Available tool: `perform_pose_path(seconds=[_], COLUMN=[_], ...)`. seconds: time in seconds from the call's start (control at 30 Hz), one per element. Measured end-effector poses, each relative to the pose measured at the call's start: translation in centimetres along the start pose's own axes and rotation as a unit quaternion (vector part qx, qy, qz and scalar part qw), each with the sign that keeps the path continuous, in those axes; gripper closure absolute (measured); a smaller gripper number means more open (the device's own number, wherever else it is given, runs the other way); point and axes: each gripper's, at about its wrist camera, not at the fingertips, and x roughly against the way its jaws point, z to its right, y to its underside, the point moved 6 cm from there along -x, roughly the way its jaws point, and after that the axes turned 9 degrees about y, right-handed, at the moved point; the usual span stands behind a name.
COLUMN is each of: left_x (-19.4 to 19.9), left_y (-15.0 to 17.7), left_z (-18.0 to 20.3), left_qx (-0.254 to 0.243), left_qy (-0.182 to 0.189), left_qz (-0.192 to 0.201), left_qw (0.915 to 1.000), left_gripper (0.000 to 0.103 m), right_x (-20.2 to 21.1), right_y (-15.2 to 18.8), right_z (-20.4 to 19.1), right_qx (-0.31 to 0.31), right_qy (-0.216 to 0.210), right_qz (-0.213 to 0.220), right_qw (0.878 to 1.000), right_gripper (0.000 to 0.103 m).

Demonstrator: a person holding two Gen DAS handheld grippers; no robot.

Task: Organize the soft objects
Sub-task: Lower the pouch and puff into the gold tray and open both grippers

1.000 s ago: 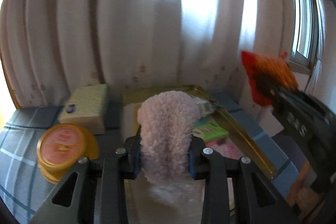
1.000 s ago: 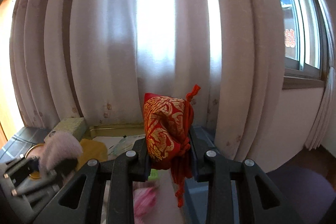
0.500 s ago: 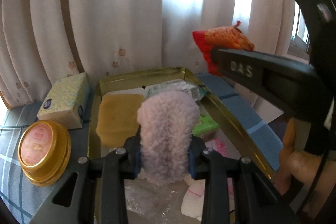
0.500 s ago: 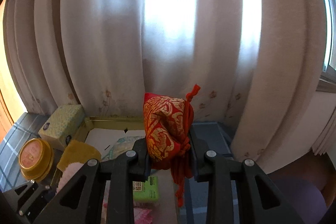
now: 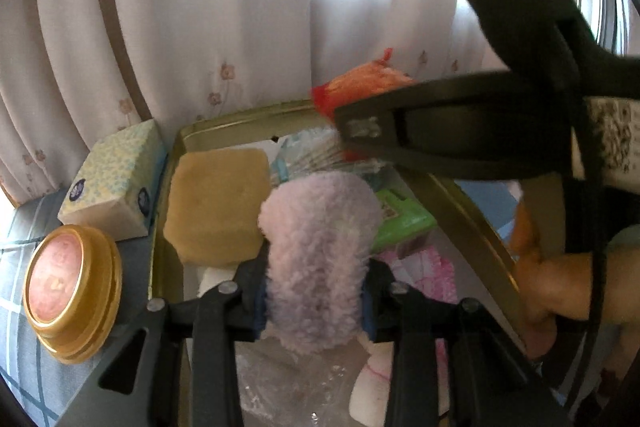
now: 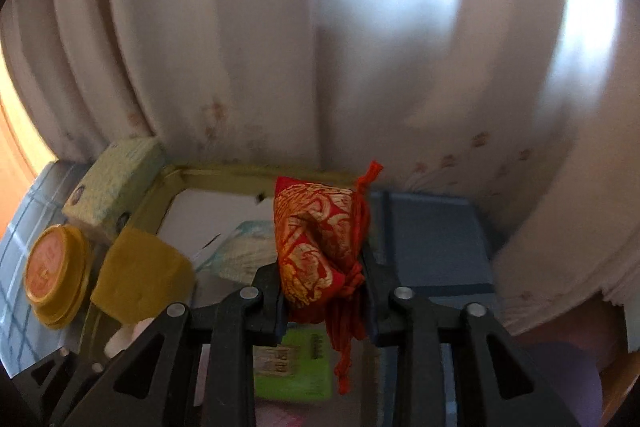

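Observation:
My left gripper (image 5: 314, 291) is shut on a pale pink fluffy cloth (image 5: 316, 259), which it holds over the near part of a gold metal tray (image 5: 248, 119); its jaws are opening. The cloth still fills the gap between the pads. My right gripper (image 6: 324, 291) is shut on a red and gold drawstring pouch (image 6: 316, 239) above the tray's far right corner, and its jaws are opening too. Tilted between the pads, the pouch has its tassels hanging down. In the left wrist view the pouch (image 5: 360, 87) sticks out past the right gripper's finger (image 5: 440, 131).
The tray holds a yellow sponge (image 5: 216, 203), a green packet (image 5: 404, 223), a pink item (image 5: 424, 267) and a pale wrapped pack (image 6: 240, 255). A tissue box (image 5: 116, 179) and a round gold tin (image 5: 64, 287) stand left of it. Curtains close the back. A hand (image 5: 560, 287) is at right.
Both grippers have come forward and down over the tray. The right gripper with the pouch swung left, close over the left one. Both pairs of jaws stand slightly wider and the pouch has tilted.

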Motion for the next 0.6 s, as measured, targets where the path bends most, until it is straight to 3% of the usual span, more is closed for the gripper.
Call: perform_pose_path(seconds=[0.03,0.1,0.17,0.4,0.53,0.6], left_x=[0.3,1.1,2.2,5.2,6.5,7.5], left_y=[0.0,-0.1,-0.1,0.4,0.6,0.7], left_z=[-0.1,-0.1,0.0,-1.5,-3.7,-5.0], left_qx=[0.004,0.006,-0.008,-0.009,0.003,0.006], left_qy=[0.003,0.012,0.009,-0.01,-0.043,-0.073], left_qz=[0.005,0.017,0.038,0.074,0.109,0.134], left_qw=[1.0,0.9998,0.9992,0.9971,0.9932,0.9883], left_gripper=[0.04,0.015,0.003,0.0,0.0,0.0], right_x=[-0.2,-0.8,-1.0,2.0,4.1,5.8], right_y=[0.0,0.1,0.5,0.9,1.7,2.4], right_z=[-0.4,-0.9,-1.0,0.5,1.1,1.1], right_qx=[0.004,0.005,-0.002,-0.064,-0.082,-0.088], right_qy=[-0.014,-0.047,-0.056,-0.093,-0.067,-0.041], right_qz=[-0.005,-0.022,-0.037,-0.018,0.012,0.051], right_qw=[1.0,0.999,0.998,0.993,0.994,0.994], right_gripper=[0.051,0.026,0.023,0.022,0.022,0.022])
